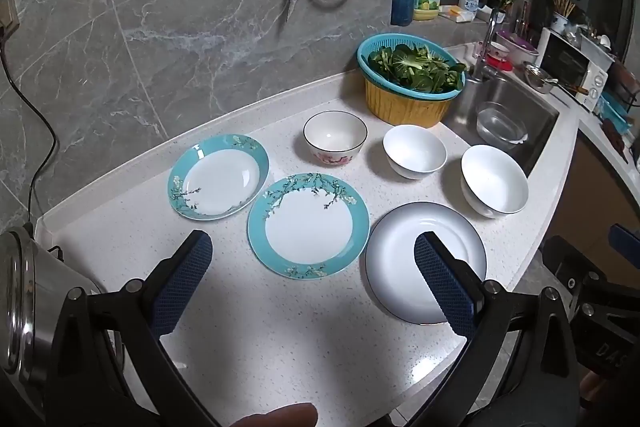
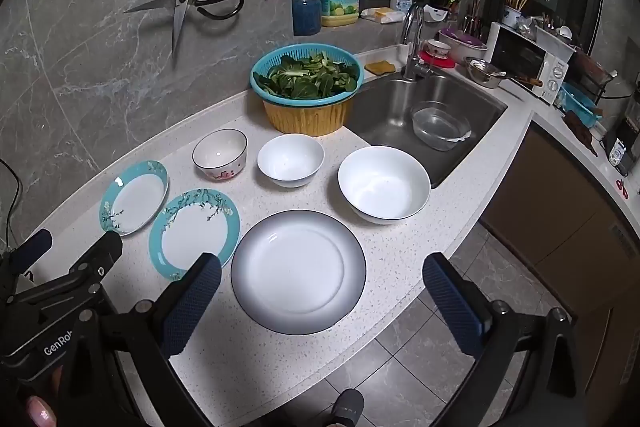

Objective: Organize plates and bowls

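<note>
Three plates and three bowls sit upright, openings up, at frame centre on the desk: white plate nearest, two teal-rimmed plates to its left, bowls behind. Being round, they have no long axis. The left hand-held gripper and right hand-held gripper both gape wide, empty.

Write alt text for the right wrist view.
Three plates and three empty bowls sit apart on a speckled white counter, with the open right claw hovering over the gray-rimmed plate. Behind are a basket of greens and a sink.
</note>
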Demonstrator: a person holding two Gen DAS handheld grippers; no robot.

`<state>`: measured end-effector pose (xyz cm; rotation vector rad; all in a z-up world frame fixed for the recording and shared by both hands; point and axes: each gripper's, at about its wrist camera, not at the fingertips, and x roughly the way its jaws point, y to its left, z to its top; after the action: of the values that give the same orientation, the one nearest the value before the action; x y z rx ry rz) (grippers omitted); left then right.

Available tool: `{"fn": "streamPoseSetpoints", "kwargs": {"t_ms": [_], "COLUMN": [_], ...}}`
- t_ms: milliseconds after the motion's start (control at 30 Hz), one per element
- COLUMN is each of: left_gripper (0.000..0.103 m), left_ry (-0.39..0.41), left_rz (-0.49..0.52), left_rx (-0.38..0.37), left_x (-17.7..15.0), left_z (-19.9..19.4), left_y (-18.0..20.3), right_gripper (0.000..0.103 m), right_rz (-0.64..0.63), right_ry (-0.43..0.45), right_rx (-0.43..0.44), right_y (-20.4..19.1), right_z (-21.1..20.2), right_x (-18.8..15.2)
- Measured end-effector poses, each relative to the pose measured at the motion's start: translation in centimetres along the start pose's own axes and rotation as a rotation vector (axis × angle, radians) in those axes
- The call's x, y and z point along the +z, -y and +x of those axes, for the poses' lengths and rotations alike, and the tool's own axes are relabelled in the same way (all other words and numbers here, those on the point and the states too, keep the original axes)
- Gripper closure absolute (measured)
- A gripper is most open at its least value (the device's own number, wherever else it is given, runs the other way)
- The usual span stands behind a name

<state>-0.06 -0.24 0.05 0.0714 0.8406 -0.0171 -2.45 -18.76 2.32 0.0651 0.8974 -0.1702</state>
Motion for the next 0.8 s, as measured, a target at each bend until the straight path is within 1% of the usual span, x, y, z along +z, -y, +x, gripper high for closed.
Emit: {"fn": "streamPoseSetpoints", "kwargs": {"t_ms": [800], "left_gripper": [0.0], "left_ry": [-0.008], "left_rz": [-0.01], "left_rx": [-0.006], "left_x": [-0.33], "left_z": [0.35], "left_y": [-0.5], "right_gripper": [0.0], "right_rz": [0.0], "right_ry": [-0.009], "right_rx": [-0.001], "right_y": [-0.13], "right_z": [0.11], "right_x": [0.03]}}
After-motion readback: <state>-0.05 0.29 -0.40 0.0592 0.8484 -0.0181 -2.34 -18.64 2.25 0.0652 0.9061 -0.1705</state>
